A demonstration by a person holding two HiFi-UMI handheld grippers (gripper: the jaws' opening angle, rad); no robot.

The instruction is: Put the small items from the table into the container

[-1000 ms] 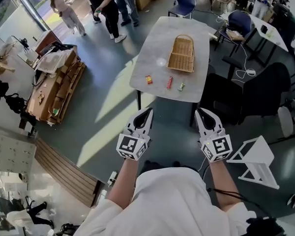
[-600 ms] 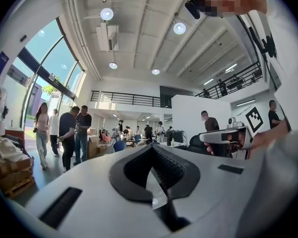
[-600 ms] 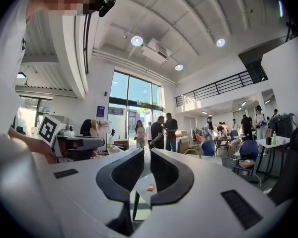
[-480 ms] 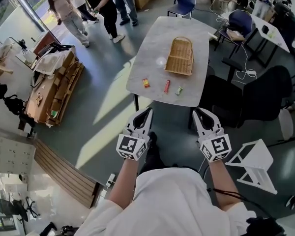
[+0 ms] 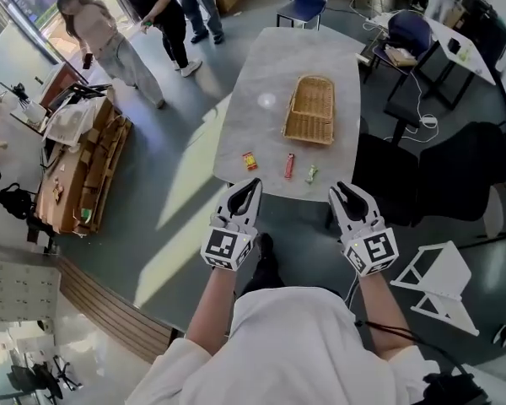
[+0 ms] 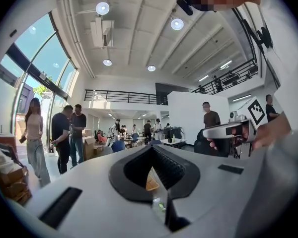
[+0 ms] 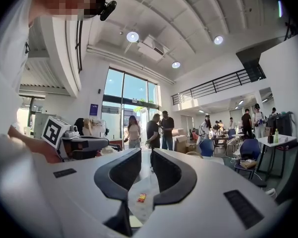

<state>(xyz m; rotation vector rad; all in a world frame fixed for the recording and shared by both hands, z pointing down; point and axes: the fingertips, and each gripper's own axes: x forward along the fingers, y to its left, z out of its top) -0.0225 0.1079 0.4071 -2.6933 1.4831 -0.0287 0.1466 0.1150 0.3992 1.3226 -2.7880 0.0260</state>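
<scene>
Left gripper (image 5: 251, 186) has its jaw tips together, empty; right gripper (image 5: 346, 191) has its jaws opening, a gap between the tips and nothing in it. Through that gap only the table top shows, farther off. Both grippers point level at the near end of the table (image 5: 295, 57), side by side and just short of its edge, touching nothing. Three small items lie in a row near that edge: a yellow packet (image 5: 250, 160), a red packet (image 5: 289, 165), a green packet (image 5: 311, 173). The three lie apart from one another. The basket (image 5: 310, 108) stands beyond them, mid-table, empty.
</scene>
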